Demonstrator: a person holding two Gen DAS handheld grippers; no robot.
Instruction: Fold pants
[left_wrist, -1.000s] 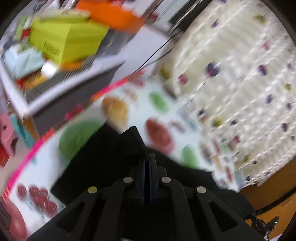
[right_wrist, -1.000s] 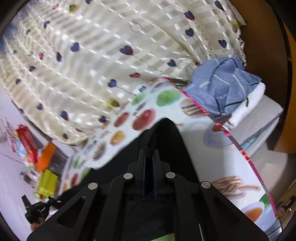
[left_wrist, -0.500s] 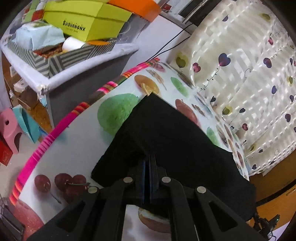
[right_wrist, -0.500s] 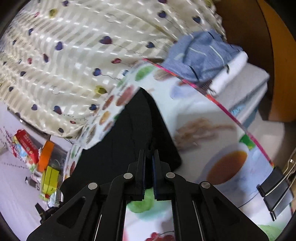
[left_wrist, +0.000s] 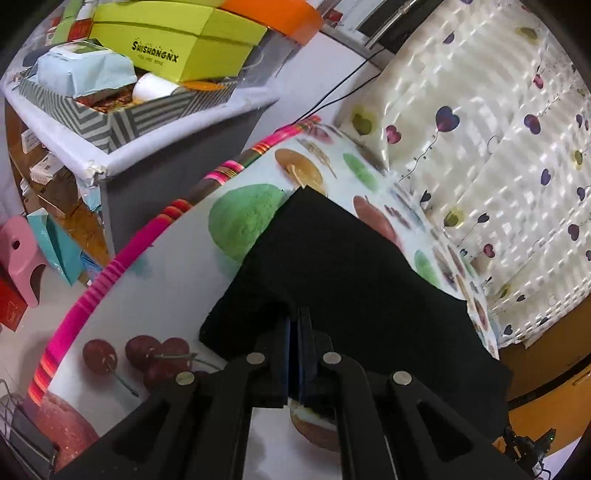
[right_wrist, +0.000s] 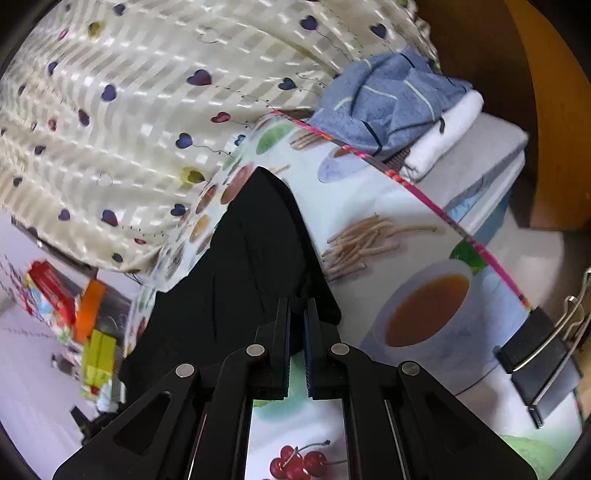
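Black pants (left_wrist: 354, 280) lie folded over on a table with a fruit-print cloth (left_wrist: 155, 295). My left gripper (left_wrist: 298, 321) is shut on their near edge, low over the table. In the right wrist view the pants (right_wrist: 243, 266) stretch away to the left. My right gripper (right_wrist: 297, 310) has its jaws a narrow gap apart at the pants' near corner, the cloth edge between them.
A grey bin (left_wrist: 122, 122) with yellow and orange boxes stands past the table's left edge. A heart-print curtain (left_wrist: 498, 129) hangs behind. A blue towel pile (right_wrist: 388, 103) sits off the right edge. A black binder clip (right_wrist: 539, 362) grips the tablecloth.
Both grippers have carried the pants' edge toward the near side of the table and lowered it. The pants now lie flatter. The right jaws have parted slightly.
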